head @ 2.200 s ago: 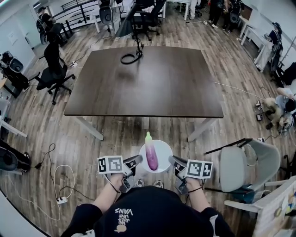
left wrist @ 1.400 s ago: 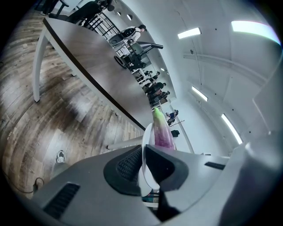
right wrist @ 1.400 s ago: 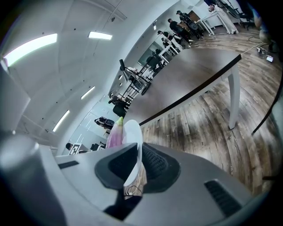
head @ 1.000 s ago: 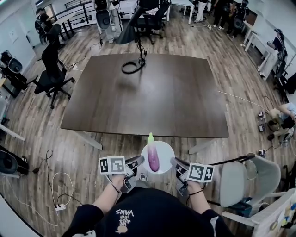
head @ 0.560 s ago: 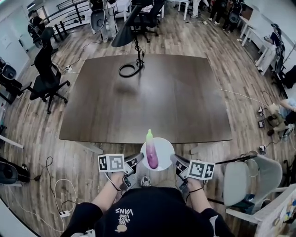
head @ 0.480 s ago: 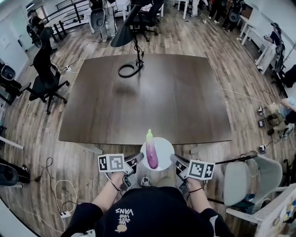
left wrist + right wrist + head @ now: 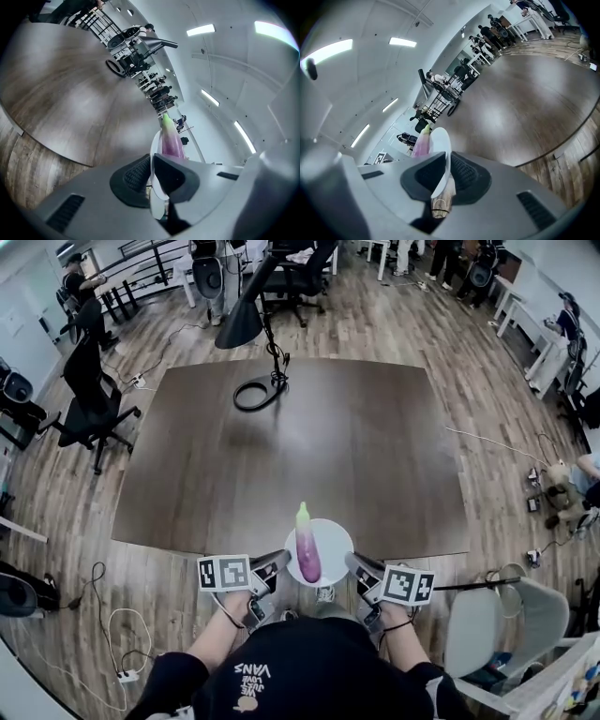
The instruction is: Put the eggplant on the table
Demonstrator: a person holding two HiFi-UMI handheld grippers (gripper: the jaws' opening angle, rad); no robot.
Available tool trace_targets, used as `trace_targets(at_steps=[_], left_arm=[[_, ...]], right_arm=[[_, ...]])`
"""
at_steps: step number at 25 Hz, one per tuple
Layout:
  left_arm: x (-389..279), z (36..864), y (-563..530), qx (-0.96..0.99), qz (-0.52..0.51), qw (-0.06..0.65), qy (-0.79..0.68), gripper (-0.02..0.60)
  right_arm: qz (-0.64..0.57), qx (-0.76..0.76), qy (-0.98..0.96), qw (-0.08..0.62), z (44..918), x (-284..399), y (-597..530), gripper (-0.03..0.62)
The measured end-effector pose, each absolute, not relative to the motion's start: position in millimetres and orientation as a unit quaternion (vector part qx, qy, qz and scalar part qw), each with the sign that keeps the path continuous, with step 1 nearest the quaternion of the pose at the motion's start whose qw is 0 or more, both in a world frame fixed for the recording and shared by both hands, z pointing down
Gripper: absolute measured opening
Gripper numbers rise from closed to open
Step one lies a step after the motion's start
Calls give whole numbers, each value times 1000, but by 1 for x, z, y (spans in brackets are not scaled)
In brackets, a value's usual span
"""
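Left gripper [image 7: 278, 565] is clamping the left rim of the white plate [image 7: 333, 538]; its jaws are sitting narrow, pads pressing the thin edge from both faces. Right gripper [image 7: 352, 565] is doing the same on the right rim

Eggplant [image 7: 306, 547] is lying lengthwise on the plate, green tip pointing away from the person, purple body near the middle, loose, with nothing pinning it

Plate is hanging right at the near edge of the dark wooden table [image 7: 281, 446], going by the head view; its height above the top is not readable. A desk lamp [image 7: 241, 327] is standing at the far side, well apart

Step in hand, as I judge it: bringing plate and eggplant in over the table to set down. Doing it well is meaning:
- both grippers travelling together and level, so the rim is not twisting and the eggplant is not rolling
- going further in past the edge before lowering
- both sides touching down at once, and only then loosening the jaws
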State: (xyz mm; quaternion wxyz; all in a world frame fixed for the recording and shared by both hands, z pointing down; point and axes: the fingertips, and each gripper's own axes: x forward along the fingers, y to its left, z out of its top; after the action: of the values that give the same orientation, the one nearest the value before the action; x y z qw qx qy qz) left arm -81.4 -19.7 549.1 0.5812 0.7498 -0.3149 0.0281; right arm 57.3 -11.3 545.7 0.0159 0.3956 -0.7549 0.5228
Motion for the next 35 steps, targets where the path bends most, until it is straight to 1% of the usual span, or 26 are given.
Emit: trace_targets(at_steps=[11,19,35], left_arm=[[-45,556,-85,737,5,581,-346,32],[-46,566,-111,729,8,581,-362,32],[-62,582,-177,738,54,579,-343,32]], right_arm=[[524,362,-770,41,551,94,-87,42],[528,350,-772,52,563,93,-117,43],[532,383,-754,40,580,76,-172,43]])
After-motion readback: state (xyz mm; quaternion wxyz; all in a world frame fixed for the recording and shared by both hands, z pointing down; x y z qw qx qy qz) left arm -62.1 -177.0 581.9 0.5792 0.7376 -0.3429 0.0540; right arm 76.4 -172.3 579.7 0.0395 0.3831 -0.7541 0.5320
